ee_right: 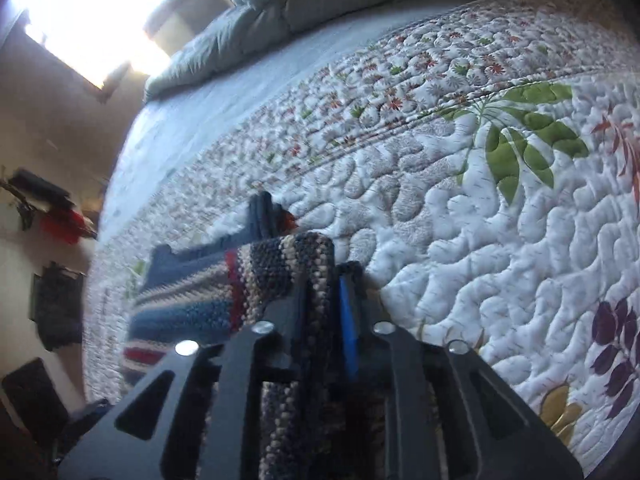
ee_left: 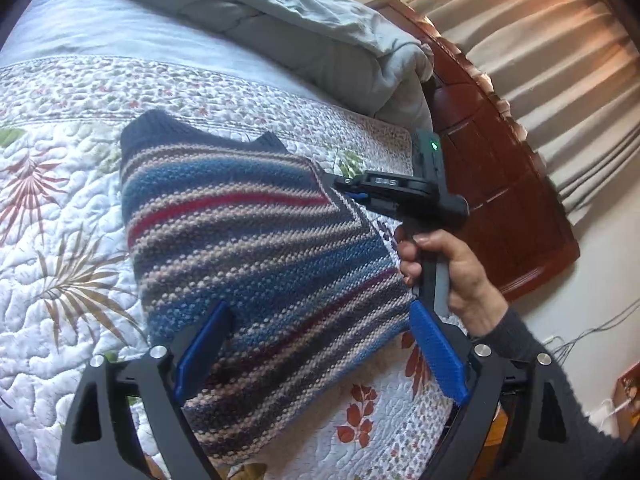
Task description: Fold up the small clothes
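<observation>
A striped knit sweater (ee_left: 260, 240) in blue, tan and red lies on the flowered quilt (ee_left: 60, 200), its dark ribbed hem at the far side. My left gripper (ee_left: 320, 354) hovers open over the sweater's near edge, blue pads (ee_left: 438, 354) spread wide with nothing pinched between them. A hand holds my right gripper (ee_left: 344, 192) at the sweater's right edge, where a fold line runs. In the right wrist view the right gripper (ee_right: 322, 286) stands narrow, with a thick fold of the sweater (ee_right: 192, 304) caught between its fingers.
A crumpled grey duvet (ee_left: 300, 20) is heaped at the far end of the bed. A dark wooden bed board (ee_left: 500, 184) and pleated curtains (ee_left: 540, 40) stand to the right. Cables (ee_left: 580, 336) lie on the floor. The quilt (ee_right: 480, 220) stretches wide beyond the sweater.
</observation>
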{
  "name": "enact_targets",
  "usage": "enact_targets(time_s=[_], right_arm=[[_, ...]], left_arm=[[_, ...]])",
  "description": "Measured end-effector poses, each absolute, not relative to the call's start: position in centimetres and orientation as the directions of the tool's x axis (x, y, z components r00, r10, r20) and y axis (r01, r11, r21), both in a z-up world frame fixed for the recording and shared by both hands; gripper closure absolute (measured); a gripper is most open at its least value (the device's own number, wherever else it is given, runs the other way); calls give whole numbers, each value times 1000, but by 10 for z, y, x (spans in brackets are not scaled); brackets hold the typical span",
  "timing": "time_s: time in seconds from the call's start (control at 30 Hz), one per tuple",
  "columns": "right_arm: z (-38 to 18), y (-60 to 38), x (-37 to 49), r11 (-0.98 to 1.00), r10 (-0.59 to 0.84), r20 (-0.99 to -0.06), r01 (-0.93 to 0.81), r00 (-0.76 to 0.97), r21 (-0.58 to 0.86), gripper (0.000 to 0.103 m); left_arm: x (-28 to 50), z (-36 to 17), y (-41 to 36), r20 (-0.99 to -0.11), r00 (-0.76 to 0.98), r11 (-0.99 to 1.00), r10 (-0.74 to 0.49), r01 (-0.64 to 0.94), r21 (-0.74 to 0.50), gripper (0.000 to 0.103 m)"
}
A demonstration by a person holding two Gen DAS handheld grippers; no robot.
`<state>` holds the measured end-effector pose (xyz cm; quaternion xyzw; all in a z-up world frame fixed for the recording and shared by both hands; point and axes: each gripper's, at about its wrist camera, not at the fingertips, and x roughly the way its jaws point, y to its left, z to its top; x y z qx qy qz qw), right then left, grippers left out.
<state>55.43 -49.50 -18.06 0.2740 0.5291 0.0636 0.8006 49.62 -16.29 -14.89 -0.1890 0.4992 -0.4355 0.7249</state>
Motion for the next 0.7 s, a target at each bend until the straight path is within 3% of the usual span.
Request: enact_targets(time_s=[0.03, 0.17, 0.23, 0.27, 0.3, 0.33, 0.4, 0.57, 0.7], right_arm=[[-174, -497, 550, 838, 393, -805, 187, 444, 513, 57], [-144, -489, 513, 856, 403, -805, 133, 434, 500, 55], [-142, -485, 489, 860, 405, -815, 129, 415, 494, 46], [-144, -482, 482, 860, 407, -817, 130, 409, 493, 46], [-149, -480, 477, 858, 418, -818, 124, 395, 498, 56], [-156, -478, 475, 866, 414, -833, 122, 367, 485, 76], [-168, -474, 471, 882, 379, -857, 145, 348, 449, 70], [-125, -471, 435, 906, 325, -827, 100, 459, 412, 70], [-100, -453, 395, 897, 389, -784, -7, 484, 441, 73]], left_arm=[[496, -147, -160, -559, 127, 551, -820, 442, -708, 12], [494, -144, -150, -578, 141, 574, -804, 442, -689, 12], [493, -144, -147, -579, 147, 579, -802, 434, -691, 12], [493, -145, -146, -574, 151, 577, -805, 424, -698, 12], [494, -146, -146, -573, 147, 577, -806, 413, -705, 12], [495, -150, -148, -582, 137, 582, -802, 401, -708, 12], [496, -156, -150, -594, 134, 595, -793, 382, -707, 12], [493, -142, -140, -583, 150, 592, -799, 367, -718, 12], [485, -135, -128, -566, 152, 578, -810, 372, -726, 12]])
